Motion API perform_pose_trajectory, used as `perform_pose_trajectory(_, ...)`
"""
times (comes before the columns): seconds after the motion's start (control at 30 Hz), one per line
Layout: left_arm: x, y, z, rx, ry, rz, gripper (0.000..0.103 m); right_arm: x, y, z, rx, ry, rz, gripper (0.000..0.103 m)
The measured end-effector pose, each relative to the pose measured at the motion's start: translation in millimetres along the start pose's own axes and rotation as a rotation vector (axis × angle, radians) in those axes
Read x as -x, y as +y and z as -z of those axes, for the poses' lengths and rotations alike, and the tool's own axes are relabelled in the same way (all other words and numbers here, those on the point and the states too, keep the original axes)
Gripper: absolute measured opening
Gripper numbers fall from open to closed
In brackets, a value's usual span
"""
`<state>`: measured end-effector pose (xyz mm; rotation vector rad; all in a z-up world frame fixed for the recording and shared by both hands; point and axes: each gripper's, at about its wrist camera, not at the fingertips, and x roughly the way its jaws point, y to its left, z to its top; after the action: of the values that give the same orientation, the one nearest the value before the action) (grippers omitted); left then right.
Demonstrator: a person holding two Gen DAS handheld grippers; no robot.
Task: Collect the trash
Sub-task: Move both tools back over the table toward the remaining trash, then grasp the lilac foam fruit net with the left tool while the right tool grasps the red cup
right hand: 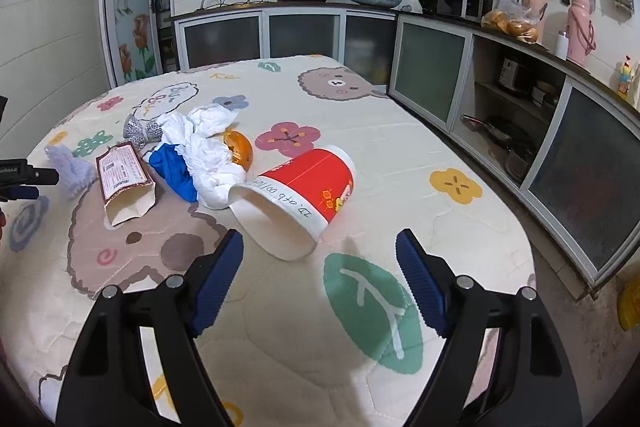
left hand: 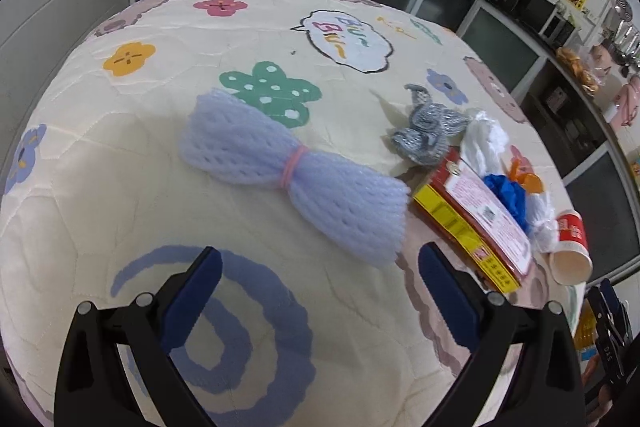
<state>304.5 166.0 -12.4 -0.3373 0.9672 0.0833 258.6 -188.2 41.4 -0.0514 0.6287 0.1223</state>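
Both sets of jaws released, holding nothing. Foam net (left hand: 292,171) at frame centre on the desk (left hand: 120,187): light, squashy, best pinched at its banded waist. Cup (right hand: 296,199) tipped over mid-frame, apparently empty, thin-walled and crushable; better gripped by the rim.

We look low across the quilted table (left hand: 100,187) from both wrists, sharing the red paper cup (right hand: 304,195) between views.

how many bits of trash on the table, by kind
foam net: 1
silver wrapper: 1
carton: 1
paper cup: 1
white bag: 1
blue bag: 1
orange wrapper: 1
total: 7
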Motion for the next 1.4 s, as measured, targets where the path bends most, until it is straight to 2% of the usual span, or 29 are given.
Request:
perform_pose_trajectory(0.27,-25.9,0.4,-17.0,0.018,0.055,-0.036,0.095,-14.7,1.4,-2.2,0.006,0.012,-0.006,0.075)
perform_pose_trajectory(0.57,-52.2,-2.8,-37.3,0.013,0.072,-0.074,0.095,-42.4,2.2,-9.0,-0.004,0.066,-0.032,0.074)
perform_pose_trajectory(0.67,-56.4,-2.2,-41.2,0.014,0.066,-0.077,0.094,-52.3,3.4,-11.4,-0.009,0.088,-0.047,0.068)
perform_pose_trajectory(0.7,-56.4,-1.2,-42.1,0.022,0.058,-0.076,0.089,-54.4,3.6,-11.8,-0.009,0.096,-0.051,0.061)
perform_pose_trajectory(0.73,-55.6,-0.7,-42.2,0.024,0.054,-0.078,0.078,-56.5,4.6,-12.0,-0.009,0.104,-0.055,0.053)
perform_pose_trajectory(0.77,-54.7,-1.6,-43.0,0.017,0.049,-0.082,0.073,-58.7,5.4,-12.2,-0.009,0.113,-0.059,0.048)
perform_pose_trajectory(0.8,-53.5,-2.6,-43.7,0.008,0.043,-0.079,0.059,-60.6,5.7,-12.1,-0.009,0.121,-0.063,0.037)
perform_pose_trajectory(0.83,-52.4,-3.4,-44.1,0.002,0.040,-0.068,0.049,-63.0,6.3,-12.1,-0.008,0.133,-0.065,0.023)
perform_pose_trajectory(0.87,-51.6,-3.8,-44.7,0.000,0.041,-0.067,0.048,-64.4,6.2,-12.1,-0.011,0.139,-0.066,0.018)
perform_pose_trajectory(0.9,-51.1,-3.6,-44.8,0.000,0.040,-0.067,0.042,-65.4,5.9,-11.6,-0.017,0.144,-0.067,0.011)
perform_pose_trajectory(0.93,-50.0,-4.1,-45.1,-0.004,0.040,-0.072,0.032,-66.3,5.1,-11.3,-0.026,0.149,-0.070,0.007)
perform_pose_trajectory(1.0,-44.1,-3.9,-45.1,-0.009,0.029,-0.070,0.021,-63.9,3.1,-11.2,-0.046,0.144,-0.076,0.005)
perform_pose_trajectory(1.1,-30.7,-3.7,-41.8,-0.010,0.019,-0.035,0.016,-56.0,2.0,-12.1,-0.052,0.124,-0.071,0.003)
perform_pose_trajectory(1.4,29.7,-2.7,-10.7,-0.058,-0.062,-0.001,0.016,-19.5,-4.0,-11.9,-0.046,0.065,-0.037,0.002)
